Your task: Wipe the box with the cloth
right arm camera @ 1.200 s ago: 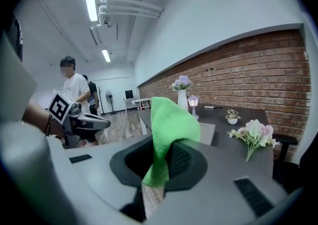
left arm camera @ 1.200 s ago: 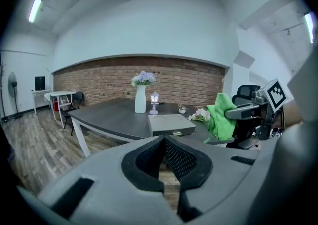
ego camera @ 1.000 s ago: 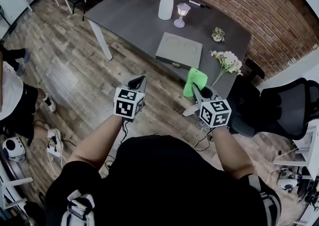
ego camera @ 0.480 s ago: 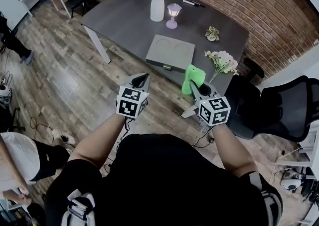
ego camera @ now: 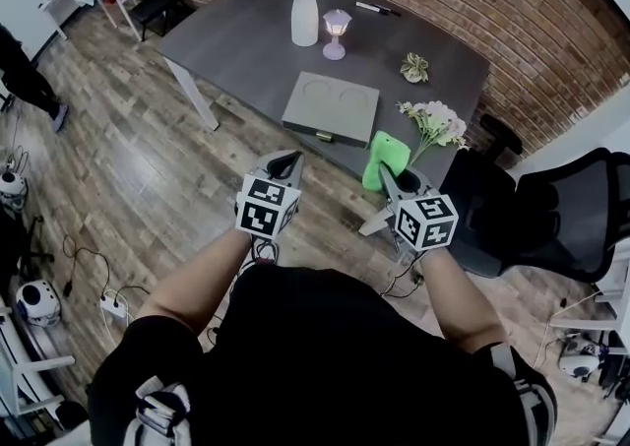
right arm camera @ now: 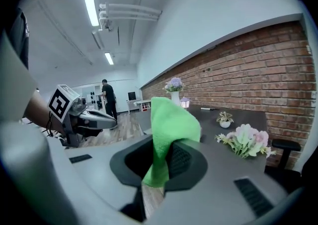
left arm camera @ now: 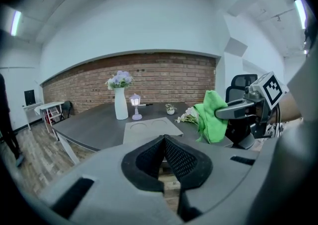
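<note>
Right gripper view: right gripper (right arm camera: 165, 145) jaws clenched on green cloth (right arm camera: 174, 117). Left gripper (left arm camera: 163, 140) jaws together, empty. Grey box (ego camera: 331, 107) flat on bench (ego camera: 236, 31).

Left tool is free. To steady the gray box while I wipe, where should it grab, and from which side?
Probably the box's near-left corner, coming in level from the person's side. It lies flat and low near the table's front edge, too broad to span across the top. The left tool is shut, so open it first.
</note>
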Demonstrator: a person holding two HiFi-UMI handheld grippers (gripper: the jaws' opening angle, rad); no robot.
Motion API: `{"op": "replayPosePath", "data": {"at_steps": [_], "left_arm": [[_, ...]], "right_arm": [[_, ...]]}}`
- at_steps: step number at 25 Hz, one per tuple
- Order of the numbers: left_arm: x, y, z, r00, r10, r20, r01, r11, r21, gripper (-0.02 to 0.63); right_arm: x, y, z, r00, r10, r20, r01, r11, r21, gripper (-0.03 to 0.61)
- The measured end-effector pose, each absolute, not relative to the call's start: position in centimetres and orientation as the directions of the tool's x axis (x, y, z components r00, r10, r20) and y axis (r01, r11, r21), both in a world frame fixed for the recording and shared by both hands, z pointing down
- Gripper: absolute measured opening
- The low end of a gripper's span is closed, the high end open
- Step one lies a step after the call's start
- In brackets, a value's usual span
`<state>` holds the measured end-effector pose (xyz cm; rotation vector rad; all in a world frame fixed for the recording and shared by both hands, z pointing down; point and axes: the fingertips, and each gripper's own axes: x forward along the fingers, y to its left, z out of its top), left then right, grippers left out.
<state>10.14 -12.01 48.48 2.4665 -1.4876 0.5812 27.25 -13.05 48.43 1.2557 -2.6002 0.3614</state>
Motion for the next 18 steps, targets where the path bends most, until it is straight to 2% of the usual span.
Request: {"op": "replayPosePath", "data": {"at_steps": [6,18], "left_arm": [[10.6,-11.2,49.1,0.428,-0.791,0.438,-0.879,-0.476,-0.001,0.008],[13.8,-11.1,51.1,0.498,-0.726,0.474,-0.832,-0.555,0.023,0.008]], "right_arm": [[26.0,-11.2,49.6,-0.629,-0.704,0.330,-0.768,0.627,-0.127,0.044],[27.7,-10.3,51.9,-0.587,-0.720,0.371,-0.805,0.566,-0.177,0.044]]}}
